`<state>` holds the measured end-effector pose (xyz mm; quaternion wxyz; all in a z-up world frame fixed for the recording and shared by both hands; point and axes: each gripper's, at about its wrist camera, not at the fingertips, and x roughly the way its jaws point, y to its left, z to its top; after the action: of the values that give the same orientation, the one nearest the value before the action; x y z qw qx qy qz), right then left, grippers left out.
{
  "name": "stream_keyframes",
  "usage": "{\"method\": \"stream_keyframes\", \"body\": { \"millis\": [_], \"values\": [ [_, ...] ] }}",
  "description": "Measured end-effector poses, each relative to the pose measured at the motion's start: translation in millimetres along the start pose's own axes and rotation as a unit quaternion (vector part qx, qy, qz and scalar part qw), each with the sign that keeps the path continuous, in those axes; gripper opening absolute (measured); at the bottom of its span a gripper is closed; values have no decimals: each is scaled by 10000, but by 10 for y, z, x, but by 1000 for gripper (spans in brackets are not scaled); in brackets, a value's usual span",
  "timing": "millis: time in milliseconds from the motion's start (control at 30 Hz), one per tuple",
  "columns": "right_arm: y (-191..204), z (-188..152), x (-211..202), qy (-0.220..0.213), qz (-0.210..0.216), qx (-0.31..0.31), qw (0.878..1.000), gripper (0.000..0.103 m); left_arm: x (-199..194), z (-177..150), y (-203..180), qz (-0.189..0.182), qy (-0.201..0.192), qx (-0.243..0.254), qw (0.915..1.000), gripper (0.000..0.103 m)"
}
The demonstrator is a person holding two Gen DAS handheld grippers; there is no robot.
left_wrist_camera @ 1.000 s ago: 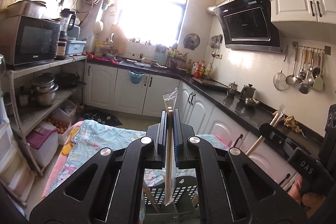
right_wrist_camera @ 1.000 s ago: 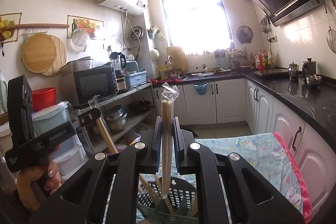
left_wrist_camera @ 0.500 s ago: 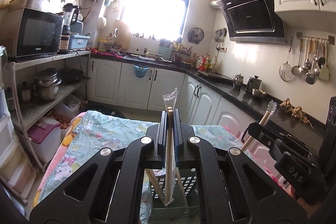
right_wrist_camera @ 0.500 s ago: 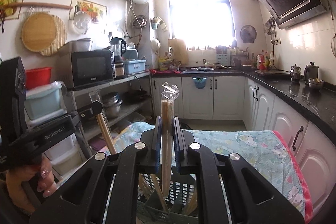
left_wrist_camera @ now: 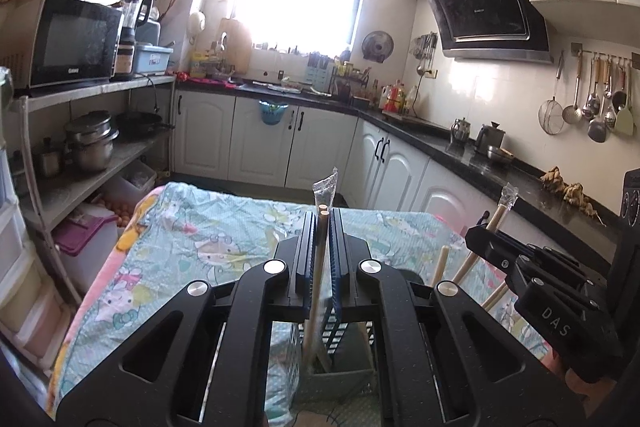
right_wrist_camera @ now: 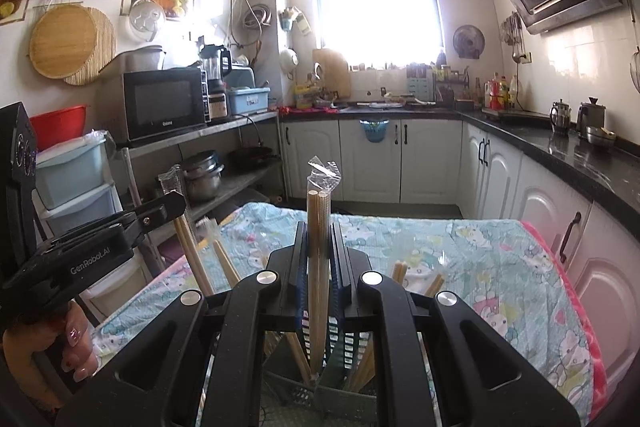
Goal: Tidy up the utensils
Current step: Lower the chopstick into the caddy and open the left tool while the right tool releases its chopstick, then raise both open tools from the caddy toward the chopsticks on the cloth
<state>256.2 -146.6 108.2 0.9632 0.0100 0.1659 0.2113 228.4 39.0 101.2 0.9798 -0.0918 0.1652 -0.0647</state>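
A pair of pale wooden chopsticks in a clear plastic sleeve [left_wrist_camera: 320, 267] stands nearly upright, its lower end down inside a dark grey slotted utensil basket [left_wrist_camera: 340, 375] near the surface's near edge. A second sleeved pair of chopsticks [right_wrist_camera: 319, 267], thicker-looking, also stands upright with its tips in the same basket [right_wrist_camera: 296, 393]. More loose chopsticks [right_wrist_camera: 400, 271] lean inside the basket at angles.

My left gripper [left_wrist_camera: 323, 227] and right gripper [right_wrist_camera: 319, 239] side by side above utensil basket [right_wrist_camera: 336, 393] on table [right_wrist_camera: 480, 259]; chopsticks [right_wrist_camera: 319, 267] upright between my fingers, tips in basket; counter [right_wrist_camera: 580, 151] right.
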Motion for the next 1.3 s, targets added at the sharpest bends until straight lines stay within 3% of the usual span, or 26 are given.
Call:
{"method": "stream_keyframes", "body": {
  "millis": [167, 233, 433, 667, 833, 900, 967, 1300],
  "values": [
    [-32, -54, 37, 155, -21, 94, 9998, 11, 29, -68, 35, -15, 153, -66, 9999, 3],
    [-48, -68, 37, 202, -11, 127, 9997, 17, 25, -73, 44, -4, 194, -77, 9998, 3],
    [-71, -88, -46, 220, 33, 153, 9996, 30, -40, -78, 62, 22, 270, -122, 9996, 20],
    [-116, -66, -224, 165, 30, 211, 9996, 47, -191, -59, 105, 105, 274, -218, 9993, 48],
    [-163, -50, -371, 109, 19, 294, 9995, 54, -341, -39, 126, 109, 231, -272, 9993, 71],
    [-177, -49, -419, 93, 4, 316, 9995, 55, -405, -33, 140, 96, 225, -300, 9993, 85],
    [-196, -53, -480, 81, -4, 354, 9993, 56, -463, -33, 143, 66, 222, -319, 9992, 90],
    [-217, -86, -750, 39, -39, 429, 9991, 62, -665, -107, 105, 51, 283, -310, 9991, 92]
  ]
}}
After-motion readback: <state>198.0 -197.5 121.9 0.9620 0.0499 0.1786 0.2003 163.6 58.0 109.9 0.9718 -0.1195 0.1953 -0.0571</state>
